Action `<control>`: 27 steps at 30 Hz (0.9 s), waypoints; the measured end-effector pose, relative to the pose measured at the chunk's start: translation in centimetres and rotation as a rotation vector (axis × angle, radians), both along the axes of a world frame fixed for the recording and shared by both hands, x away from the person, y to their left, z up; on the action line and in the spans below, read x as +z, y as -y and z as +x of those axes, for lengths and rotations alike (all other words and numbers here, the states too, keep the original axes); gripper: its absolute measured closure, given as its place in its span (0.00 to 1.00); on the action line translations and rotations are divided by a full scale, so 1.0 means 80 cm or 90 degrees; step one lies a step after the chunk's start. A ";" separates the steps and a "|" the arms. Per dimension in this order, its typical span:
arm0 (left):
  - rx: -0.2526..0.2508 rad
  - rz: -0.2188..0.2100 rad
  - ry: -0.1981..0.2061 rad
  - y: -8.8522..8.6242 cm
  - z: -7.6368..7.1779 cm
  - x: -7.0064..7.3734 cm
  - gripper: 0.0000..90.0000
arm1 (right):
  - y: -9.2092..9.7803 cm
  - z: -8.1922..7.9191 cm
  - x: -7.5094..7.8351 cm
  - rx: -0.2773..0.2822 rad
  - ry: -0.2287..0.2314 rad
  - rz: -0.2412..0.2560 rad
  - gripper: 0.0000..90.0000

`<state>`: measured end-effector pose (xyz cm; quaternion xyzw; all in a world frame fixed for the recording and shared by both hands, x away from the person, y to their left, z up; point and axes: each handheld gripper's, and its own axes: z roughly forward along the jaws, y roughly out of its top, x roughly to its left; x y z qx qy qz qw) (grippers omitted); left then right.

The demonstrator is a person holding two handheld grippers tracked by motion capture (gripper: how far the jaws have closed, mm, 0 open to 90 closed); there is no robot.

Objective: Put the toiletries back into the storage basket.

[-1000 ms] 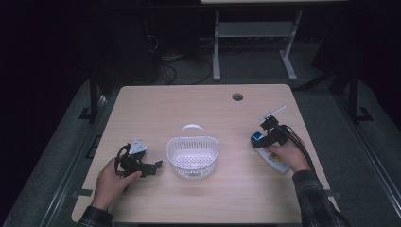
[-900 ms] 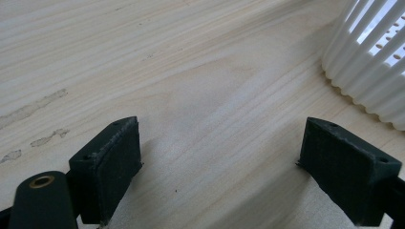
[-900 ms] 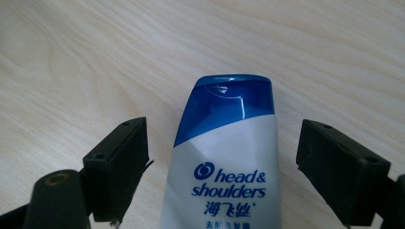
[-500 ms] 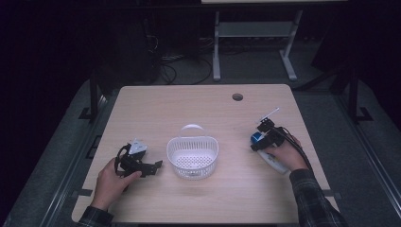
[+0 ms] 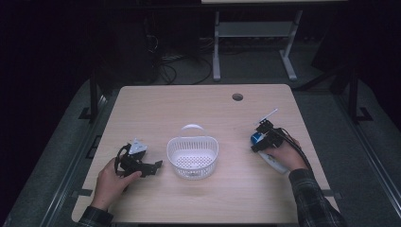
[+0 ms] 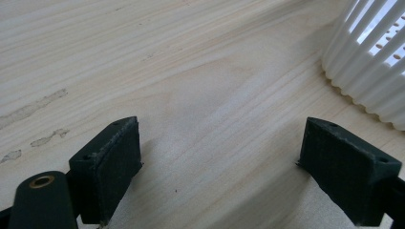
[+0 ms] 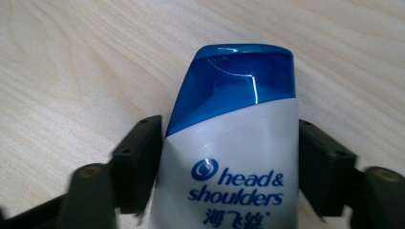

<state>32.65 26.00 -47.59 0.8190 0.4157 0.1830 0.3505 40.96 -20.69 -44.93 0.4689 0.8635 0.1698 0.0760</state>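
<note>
Fingers (image 7: 138, 162) of the right gripper (image 7: 229, 167) sit closed against both sides of a white shampoo bottle (image 7: 234, 162) w/ a blue cap (image 7: 239, 81), "head & shoulders" printed on its front; in the right gripper view the black pads press the bottle's body just below the cap, and the cap pokes out past them over bare wood. From the high view the right gripper (image 5: 265, 136) is at the right side of the surface (image 5: 189, 104), held by the person's right hand (image 5: 283, 156), w/ the bottle (image 5: 274, 163) lying low under the hand and its blue cap end (image 5: 255, 138) pointing toward the middle of the surface. Left gripper (image 5: 153, 166) rests near the front left, in the left hand (image 5: 111, 177), aimed at a white slatted basket (image 5: 193, 156) that stands mid-surface, handle (image 5: 191, 127) on its far side. Left gripper view: its fingers (image 6: 107, 167) are spread wide w/ nothing between them, just pale wood grain w/ a few scuff marks (image 6: 33, 109), and the basket's ribbed wall (image 6: 367, 62) close by at upper right, not touching either pad
</note>
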 end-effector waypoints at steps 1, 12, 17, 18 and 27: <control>0.000 0.001 0.000 0.000 0.000 0.000 0.14 | 0.000 0.000 0.000 0.001 0.000 0.000 0.36; 0.000 0.000 0.000 0.000 0.000 0.000 0.14 | 0.000 0.000 0.001 -0.005 -0.004 -0.002 0.38; 0.000 0.000 0.000 0.000 0.000 0.000 0.14 | 0.004 0.000 0.002 -0.013 -0.004 0.013 0.38; 0.000 0.001 0.000 0.000 0.000 0.000 0.14 | 0.006 0.000 0.003 -0.014 -0.002 0.019 0.38; 0.000 0.000 0.000 0.000 0.000 0.000 0.14 | 0.019 -0.008 0.021 -0.032 0.035 0.066 0.39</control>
